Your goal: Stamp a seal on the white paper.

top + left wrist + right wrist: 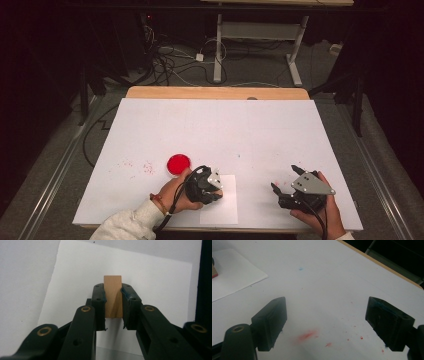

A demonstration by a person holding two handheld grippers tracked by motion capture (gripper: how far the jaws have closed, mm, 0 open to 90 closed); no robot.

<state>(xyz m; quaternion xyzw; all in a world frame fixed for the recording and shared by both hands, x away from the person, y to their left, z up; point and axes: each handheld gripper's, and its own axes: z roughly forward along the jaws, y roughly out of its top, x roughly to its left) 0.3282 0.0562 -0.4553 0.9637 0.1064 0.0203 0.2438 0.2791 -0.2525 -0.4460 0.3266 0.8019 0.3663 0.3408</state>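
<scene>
My left gripper (pixel 113 291) is shut on a small light wooden block (pixel 113 283), which stands between its pads. In the high view the left gripper (pixel 212 187) is low over a white sheet of paper (pixel 222 210) near the table's front edge. The same paper (pixel 155 290) lies under the block in the left gripper view. A round red pad (pixel 178 163) sits just left of and behind that hand. My right gripper (pixel 284 177) rests at the front right, its jaws wide apart. In its own view the right gripper (pixel 325 322) has nothing between its fingers.
A large white sheet (pixel 215 130) covers the wooden table (pixel 215 92). Red ink specks (pixel 308 335) mark it under the right gripper, and more red specks (pixel 137 167) lie left of the pad. The floor behind carries cables (pixel 165 60) and another table's legs (pixel 218 50).
</scene>
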